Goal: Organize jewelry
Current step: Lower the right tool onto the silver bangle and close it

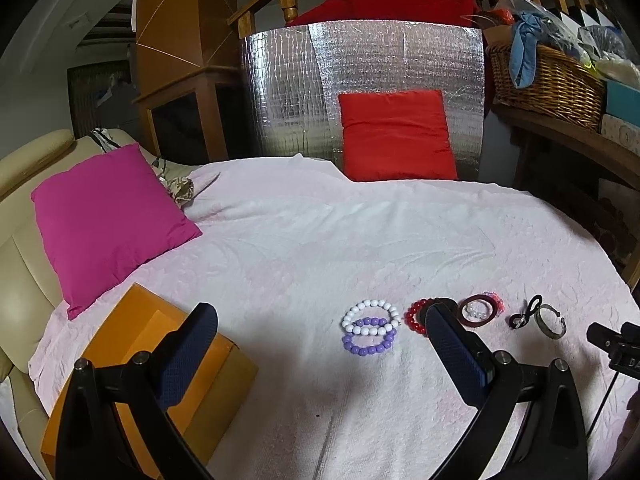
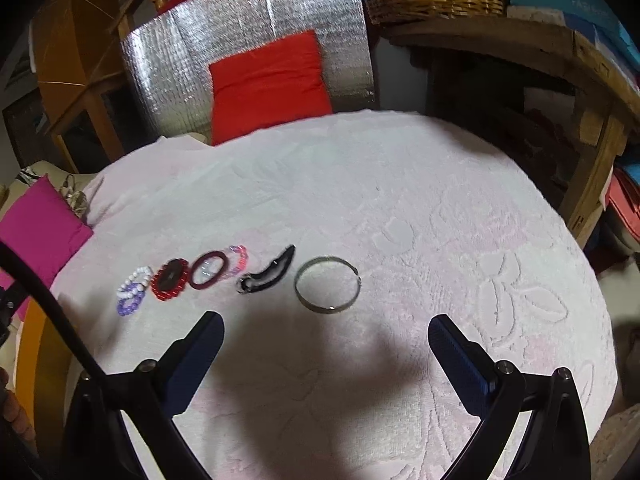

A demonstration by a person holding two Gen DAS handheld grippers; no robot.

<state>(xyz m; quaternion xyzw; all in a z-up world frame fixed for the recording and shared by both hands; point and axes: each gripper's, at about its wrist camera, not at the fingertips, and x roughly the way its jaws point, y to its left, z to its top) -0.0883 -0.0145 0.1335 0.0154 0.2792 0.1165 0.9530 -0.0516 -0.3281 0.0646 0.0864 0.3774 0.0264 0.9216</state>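
Observation:
Jewelry lies in a row on a white-pink towel (image 1: 304, 240). From left: a white bead bracelet (image 1: 370, 317) overlapping a purple bead bracelet (image 1: 369, 344), a red bead bracelet (image 1: 416, 316), a dark red bangle (image 1: 476, 311) with pink beads behind it, a black hair clip (image 1: 526, 312) and a metal bangle (image 1: 551, 321). An orange box (image 1: 160, 364) sits at the left. My left gripper (image 1: 320, 320) is open above the towel, before the bead bracelets. My right gripper (image 2: 326, 328) is open and empty, just short of the metal bangle (image 2: 327, 289).
A magenta pillow (image 1: 108, 224) lies at the left on a beige sofa. A red pillow (image 1: 396, 134) leans on a silver foil panel (image 1: 288, 88) at the back. A wicker basket (image 1: 548, 84) stands on a wooden shelf at the right.

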